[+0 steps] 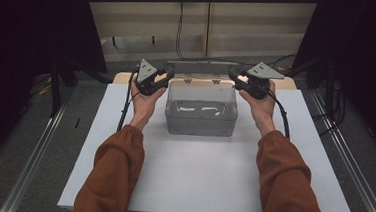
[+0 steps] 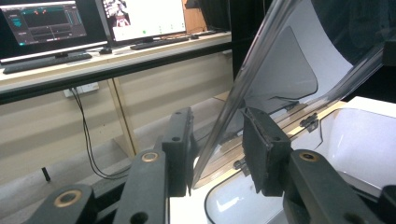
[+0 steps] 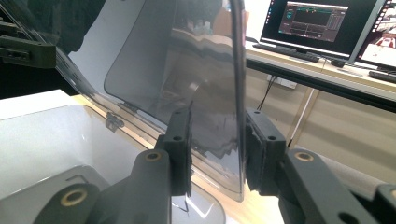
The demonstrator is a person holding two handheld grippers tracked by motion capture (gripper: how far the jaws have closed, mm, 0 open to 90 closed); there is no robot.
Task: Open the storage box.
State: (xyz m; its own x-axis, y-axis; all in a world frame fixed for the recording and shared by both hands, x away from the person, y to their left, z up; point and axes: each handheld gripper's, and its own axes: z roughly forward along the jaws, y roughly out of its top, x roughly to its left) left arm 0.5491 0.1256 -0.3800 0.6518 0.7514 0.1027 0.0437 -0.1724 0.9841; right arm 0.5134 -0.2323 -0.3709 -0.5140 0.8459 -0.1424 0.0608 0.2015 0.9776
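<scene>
On white desk (image 1: pixel 206 177), toward far middle: clear plastic box (image 1: pixel 201 109), open, hinged lid (image 1: pixel 202 67) swung up and leaning away past far edge. At far left corner of box, left claw (image 1: pixel 168 72), jaws spread either side of lid's left edge, small gap on each side in left gripper view (image 2: pixel 219 149). At far right corner, right claw (image 1: pixel 235 73), jaws likewise straddling lid's right edge (image 3: pixel 218 154), not pressed onto it. Beyond, on wooden bench, monitors (image 2: pixel 44 23) and keyboard (image 2: pixel 46 60).
</scene>
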